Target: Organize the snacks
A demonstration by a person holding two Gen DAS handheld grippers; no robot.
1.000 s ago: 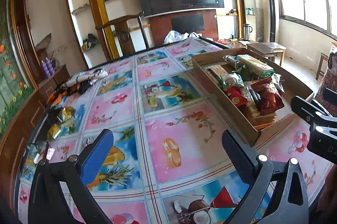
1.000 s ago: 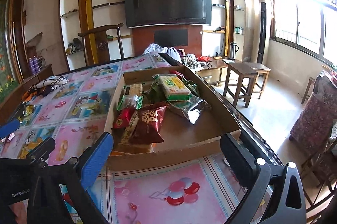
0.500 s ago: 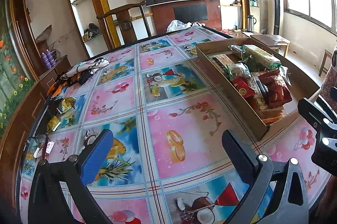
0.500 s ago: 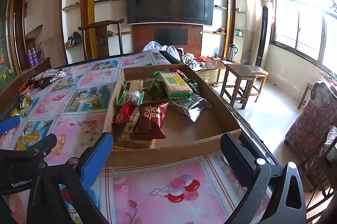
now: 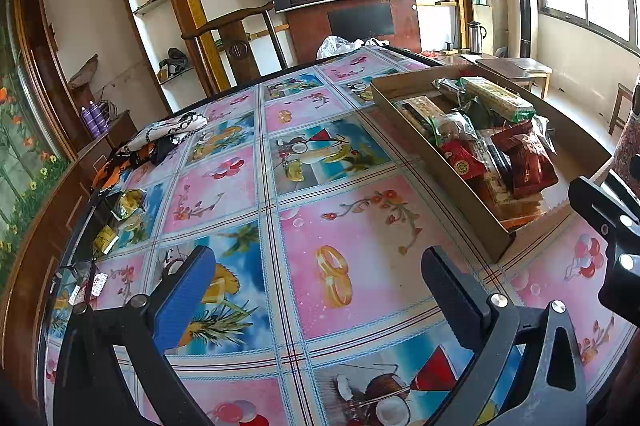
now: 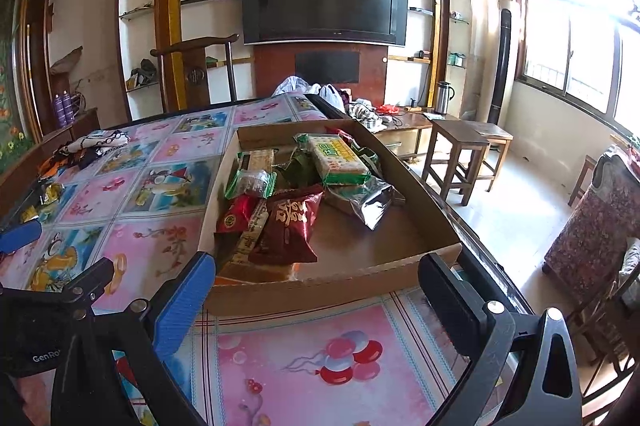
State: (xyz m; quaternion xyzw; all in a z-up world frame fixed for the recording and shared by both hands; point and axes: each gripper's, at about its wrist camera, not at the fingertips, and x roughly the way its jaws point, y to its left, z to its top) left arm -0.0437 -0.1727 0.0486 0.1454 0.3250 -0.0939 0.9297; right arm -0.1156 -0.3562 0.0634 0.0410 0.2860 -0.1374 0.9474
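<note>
Cardboard is what holds our snacks: a shallow cardboard tray [image 6: 320, 290] on the right side of the table [image 5: 352, 226], with a dark red bag [image 6: 290, 226], a small red packet [image 6: 234, 214], a green-and-white biscuit pack [image 6: 340, 156] and a silver foil pouch [image 6: 366, 198] heaped toward its far left, the near right floor bare. A few yellow packets [image 5: 128, 204] lie at the far left edge, well apart from the tray.

Our left gripper [image 5: 316, 290] hovers over the patterned cloth with fingers spread and nothing between them. Our right gripper [image 6: 316, 300] hangs just short of the tray's near wall, likewise spread and empty.

We see several risks. The packets overlap, so a pinch on the red bag may drag the strip beneath it or crush what is inside. The foil looks slick and may slip. The tray wall is low and light; a finger catching it could shove the whole tray toward the right table edge, which is close. The yellow packets sit near their own edge and could be nudged off.
</note>
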